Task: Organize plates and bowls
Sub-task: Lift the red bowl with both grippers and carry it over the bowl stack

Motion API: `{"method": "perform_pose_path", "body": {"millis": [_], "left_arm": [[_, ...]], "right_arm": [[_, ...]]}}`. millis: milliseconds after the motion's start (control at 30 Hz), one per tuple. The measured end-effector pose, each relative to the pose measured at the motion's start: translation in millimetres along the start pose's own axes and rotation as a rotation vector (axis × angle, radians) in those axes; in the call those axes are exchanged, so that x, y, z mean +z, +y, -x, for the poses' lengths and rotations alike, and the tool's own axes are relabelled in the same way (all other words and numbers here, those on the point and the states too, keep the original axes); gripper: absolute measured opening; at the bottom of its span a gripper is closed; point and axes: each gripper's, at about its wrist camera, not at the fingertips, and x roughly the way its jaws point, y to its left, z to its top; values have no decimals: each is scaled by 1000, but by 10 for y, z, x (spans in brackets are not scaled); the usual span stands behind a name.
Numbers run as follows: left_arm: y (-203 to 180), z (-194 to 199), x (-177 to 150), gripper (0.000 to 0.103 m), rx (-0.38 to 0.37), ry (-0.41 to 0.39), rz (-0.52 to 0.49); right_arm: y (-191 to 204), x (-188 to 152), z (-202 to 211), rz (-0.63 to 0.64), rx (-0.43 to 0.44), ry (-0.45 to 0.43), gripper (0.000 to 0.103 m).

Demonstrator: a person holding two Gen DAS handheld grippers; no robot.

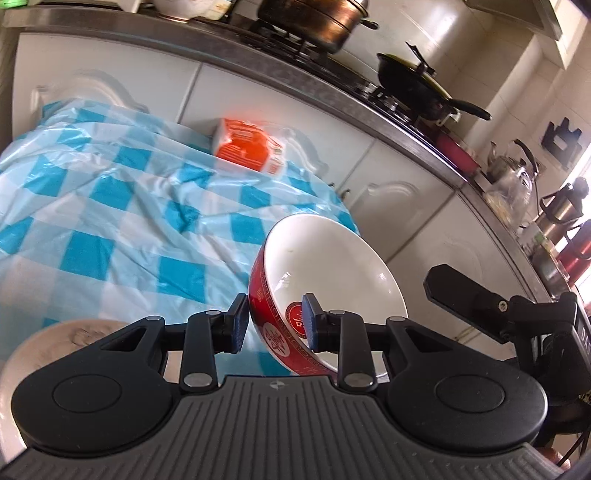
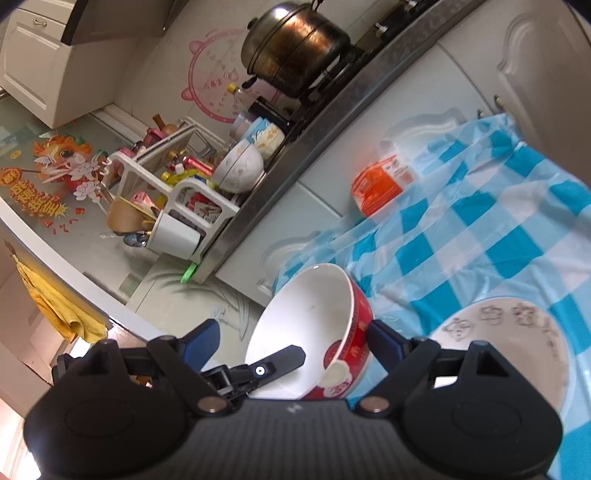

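Observation:
A red bowl (image 1: 332, 266) with a white inside hangs tilted in the air off the edge of the table. My left gripper (image 1: 275, 321) is shut on its wall near the rim. In the right wrist view the same bowl (image 2: 303, 325) sits between the fingers of my right gripper (image 2: 295, 339), which stands wide open around it. The right pad is close against the red side and the left pad is clear of the rim. One left-gripper finger (image 2: 277, 363) lies inside the bowl. A white patterned plate (image 2: 517, 350) lies on the checked cloth, and the plate (image 1: 55, 354) also shows at the lower left of the left wrist view.
A blue and white checked cloth (image 1: 110, 184) covers the table, with an orange packet (image 1: 247, 144) at its far edge. Behind runs a counter with a large pot (image 1: 314, 18), a black wok (image 1: 413, 81) and a crowded dish rack (image 2: 177, 192). White cupboard doors (image 1: 258, 99) stand close behind the table.

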Motion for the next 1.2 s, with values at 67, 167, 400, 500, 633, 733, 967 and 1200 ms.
{"method": "perform_pose_path", "body": {"millis": [67, 167, 400, 500, 633, 733, 967, 1200], "left_arm": [[-93, -29, -53, 32, -12, 6, -13], [-239, -123, -139, 31, -24, 19, -33], [-405, -317, -333, 31, -8, 38, -76], [-442, -390, -405, 31, 14, 44, -99], [-458, -447, -448, 31, 29, 45, -118], [-490, -456, -467, 31, 43, 30, -146], [-500, -519, -581, 31, 38, 43, -171], [-499, -478, -622, 37, 33, 22, -197]], "right_arm": [[-53, -1, 132, 4, -10, -19, 87], [-151, -13, 291, 7, -27, -44, 87], [-452, -123, 464, -18, -56, -59, 87], [-579, -170, 490, -34, -58, -57, 87], [-702, -206, 505, -51, -53, -58, 87], [-733, -225, 511, -38, -57, -56, 87], [-738, -237, 549, 2, -92, -72, 87], [-767, -242, 555, 1, -97, -77, 88]]}}
